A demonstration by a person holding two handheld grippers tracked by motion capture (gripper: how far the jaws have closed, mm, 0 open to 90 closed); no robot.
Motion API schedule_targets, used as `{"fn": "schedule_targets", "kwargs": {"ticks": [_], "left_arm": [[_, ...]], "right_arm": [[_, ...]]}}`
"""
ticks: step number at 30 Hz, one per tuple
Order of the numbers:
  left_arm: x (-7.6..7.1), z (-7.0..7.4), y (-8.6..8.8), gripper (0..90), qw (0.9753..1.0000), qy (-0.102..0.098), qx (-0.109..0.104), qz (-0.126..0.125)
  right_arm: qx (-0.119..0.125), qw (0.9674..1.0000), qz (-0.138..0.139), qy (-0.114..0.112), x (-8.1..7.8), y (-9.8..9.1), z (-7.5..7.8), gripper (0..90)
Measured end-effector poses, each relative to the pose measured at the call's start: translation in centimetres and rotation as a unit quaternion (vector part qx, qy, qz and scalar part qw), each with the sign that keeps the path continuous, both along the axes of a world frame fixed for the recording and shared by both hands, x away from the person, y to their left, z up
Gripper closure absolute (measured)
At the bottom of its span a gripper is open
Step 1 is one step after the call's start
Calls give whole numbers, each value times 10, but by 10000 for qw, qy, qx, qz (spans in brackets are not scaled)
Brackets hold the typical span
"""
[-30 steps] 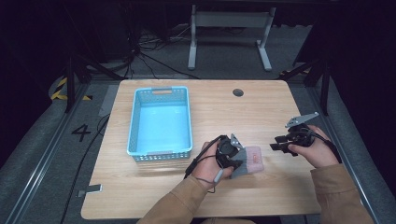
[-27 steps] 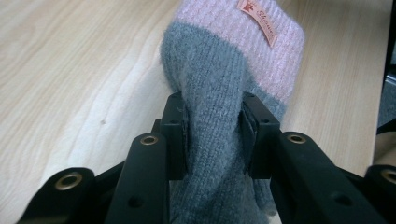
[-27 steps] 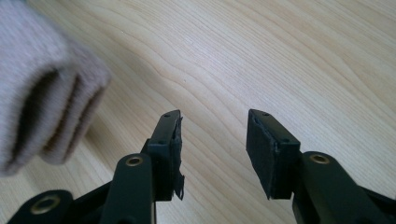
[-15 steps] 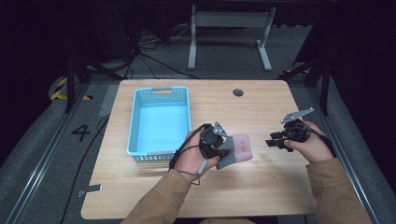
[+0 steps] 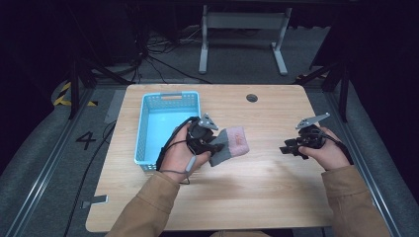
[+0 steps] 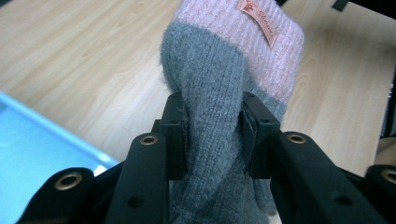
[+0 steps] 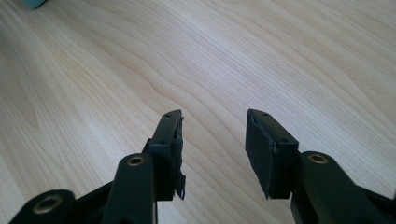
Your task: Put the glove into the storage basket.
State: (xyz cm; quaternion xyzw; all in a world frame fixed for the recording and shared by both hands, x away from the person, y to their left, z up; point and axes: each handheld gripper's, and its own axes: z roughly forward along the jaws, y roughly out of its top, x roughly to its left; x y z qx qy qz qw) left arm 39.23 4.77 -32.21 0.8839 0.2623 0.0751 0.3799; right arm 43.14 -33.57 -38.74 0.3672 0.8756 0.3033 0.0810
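Now left gripper lifts sock — basketward.

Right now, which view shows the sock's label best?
The left gripper view: the label sits close up on the sock's pink cuff. In the high view it is a tiny mark.

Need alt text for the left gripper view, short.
The left gripper, its two black jaws shut on the grey part of a grey and pink knitted sock, holds it over a light wooden table. A small orange label sits on the pink band; a light blue plastic basket lies lower left.
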Motion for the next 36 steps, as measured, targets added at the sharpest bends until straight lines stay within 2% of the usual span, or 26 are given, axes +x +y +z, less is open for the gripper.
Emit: {"fn": "schedule_targets", "kwargs": {"ticks": [8, 11, 17, 24, 32, 36], "left_arm": [[19, 5, 25, 670, 9999, -18, -4, 106], [27, 6, 33, 668, 9999, 3, -125, 115], [38, 10, 48, 667, 9998, -35, -114, 132], [54, 9, 69, 667, 9997, -150, 55, 204], [70, 6, 91, 667, 9991, -161, 18, 383], [77, 5, 97, 667, 9990, -150, 73, 424]], "right_arm": [[-75, 9999, -64, 51, -2, -3, -7, 577], [-94, 9999, -89, 91, -4, -4, -10, 577], [-155, 9998, -105, 122, -7, -8, -14, 581], [-230, 9995, -152, 158, -13, -9, -18, 579], [-238, 9994, -222, 141, -22, -12, -17, 579], [-248, 9992, -278, 168, -27, -12, -17, 579]]}}
